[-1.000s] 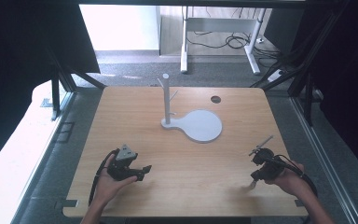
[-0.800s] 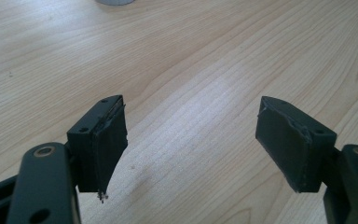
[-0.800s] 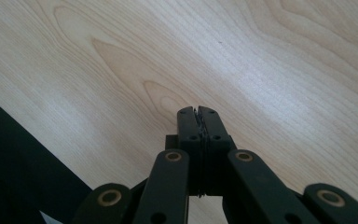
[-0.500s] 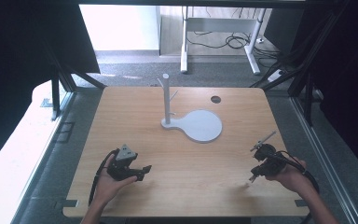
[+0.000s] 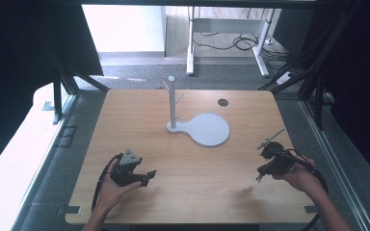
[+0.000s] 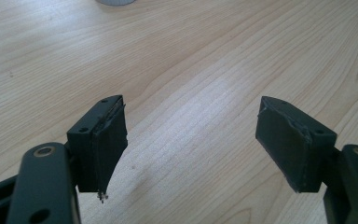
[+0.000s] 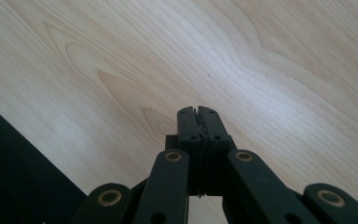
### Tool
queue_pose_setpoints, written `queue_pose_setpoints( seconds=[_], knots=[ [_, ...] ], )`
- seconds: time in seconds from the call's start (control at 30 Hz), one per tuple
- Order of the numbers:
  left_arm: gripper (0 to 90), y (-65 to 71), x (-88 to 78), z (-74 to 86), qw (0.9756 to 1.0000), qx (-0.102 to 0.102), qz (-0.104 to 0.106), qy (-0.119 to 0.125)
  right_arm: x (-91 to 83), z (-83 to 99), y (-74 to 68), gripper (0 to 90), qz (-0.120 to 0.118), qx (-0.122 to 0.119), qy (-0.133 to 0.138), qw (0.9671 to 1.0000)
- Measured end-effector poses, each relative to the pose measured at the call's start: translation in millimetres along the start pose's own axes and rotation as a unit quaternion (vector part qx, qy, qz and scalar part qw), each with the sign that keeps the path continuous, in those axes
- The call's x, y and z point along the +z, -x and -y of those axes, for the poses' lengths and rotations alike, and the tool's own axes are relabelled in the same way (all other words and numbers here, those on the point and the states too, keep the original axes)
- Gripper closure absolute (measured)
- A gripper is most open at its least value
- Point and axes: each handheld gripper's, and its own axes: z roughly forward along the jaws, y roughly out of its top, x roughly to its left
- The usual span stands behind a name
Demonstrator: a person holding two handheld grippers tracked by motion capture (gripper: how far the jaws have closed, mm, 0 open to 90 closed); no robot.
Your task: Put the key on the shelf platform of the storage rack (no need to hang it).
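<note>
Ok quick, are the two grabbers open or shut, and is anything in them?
Left gripper: open, nothing between the jaws.
Right gripper: shut, holding nothing.

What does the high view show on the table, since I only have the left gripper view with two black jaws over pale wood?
Observer: A white stand, an upright post with small pegs on a round flat base, sits mid-table beyond both grippers.
Operator: Is my left gripper touching it?
Observer: No. The left gripper lies near the table's front edge, well apart from the base, its jaws standing open with nothing between them.
Operator: And the right gripper?
Observer: In its own view the right gripper has its jaws pressed together with nothing between them, over bare wood by the table's edge.
</note>
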Motion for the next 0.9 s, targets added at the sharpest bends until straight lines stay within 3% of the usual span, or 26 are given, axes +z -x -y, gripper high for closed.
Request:
queue_pose_setpoints(
  seconds=[0.9],
  knots=[
    [24.8,-1.8,-3.6,-0.2,1.0000,-0.001,-0.002,0.003,3.0,-48.0,5.7,89.0,-0.011,-0.006,0.018,0.9998]
  ],
)
